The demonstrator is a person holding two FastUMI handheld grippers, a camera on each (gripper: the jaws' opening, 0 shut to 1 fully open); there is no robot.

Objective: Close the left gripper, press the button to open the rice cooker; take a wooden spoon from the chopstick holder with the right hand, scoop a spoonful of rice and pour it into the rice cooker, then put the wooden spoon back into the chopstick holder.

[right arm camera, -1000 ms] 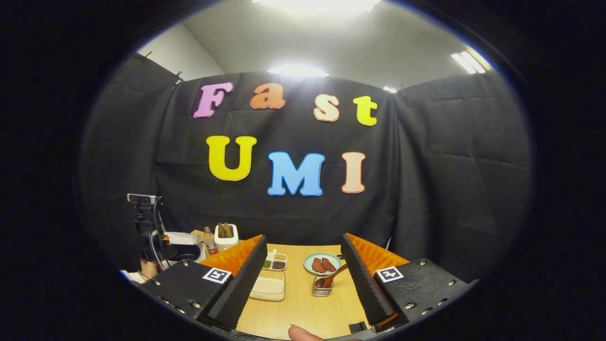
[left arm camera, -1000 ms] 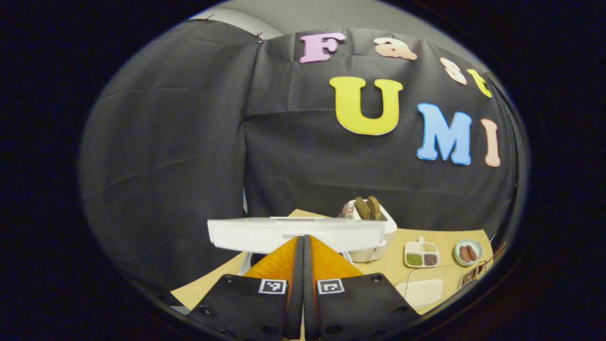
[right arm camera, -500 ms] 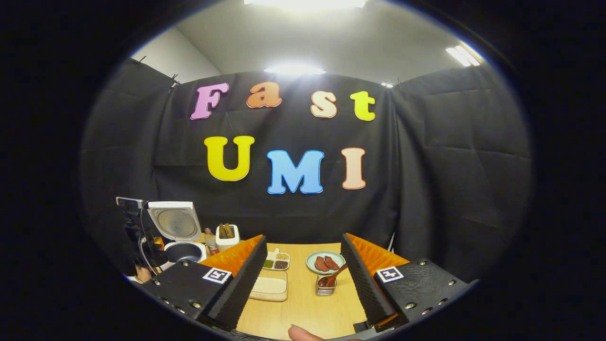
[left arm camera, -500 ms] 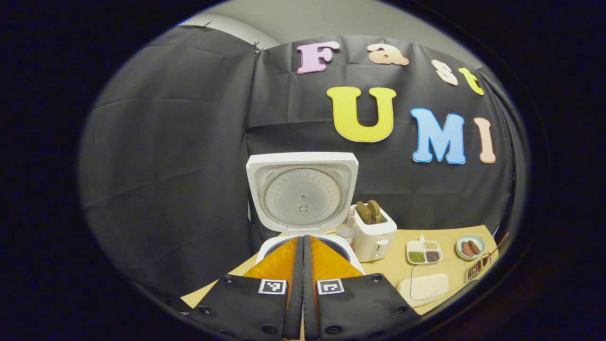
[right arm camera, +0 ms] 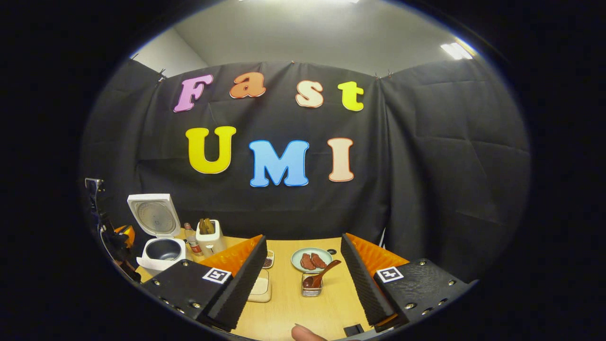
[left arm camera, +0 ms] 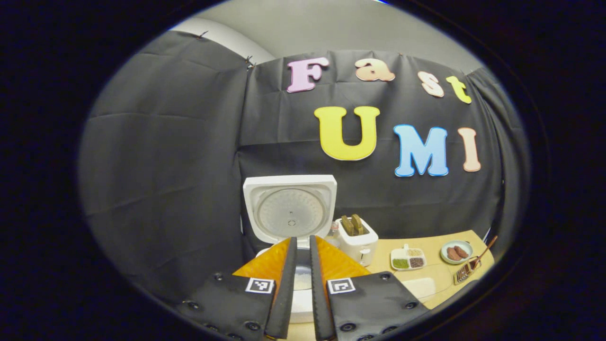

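With the rice cooker lid up, my left gripper sits nearly clenched, empty; my right gripper is spread wide toward the wooden spoon leaning in its chopstick holder.

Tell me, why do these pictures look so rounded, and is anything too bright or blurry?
Left gripper view: fisheye bending curves the cloth wall; the open rice cooker reads sharp, evenly lit, no glare. Right gripper view: same bulging; a ceiling lamp is blown out white; the wooden spoon stays clear but small.
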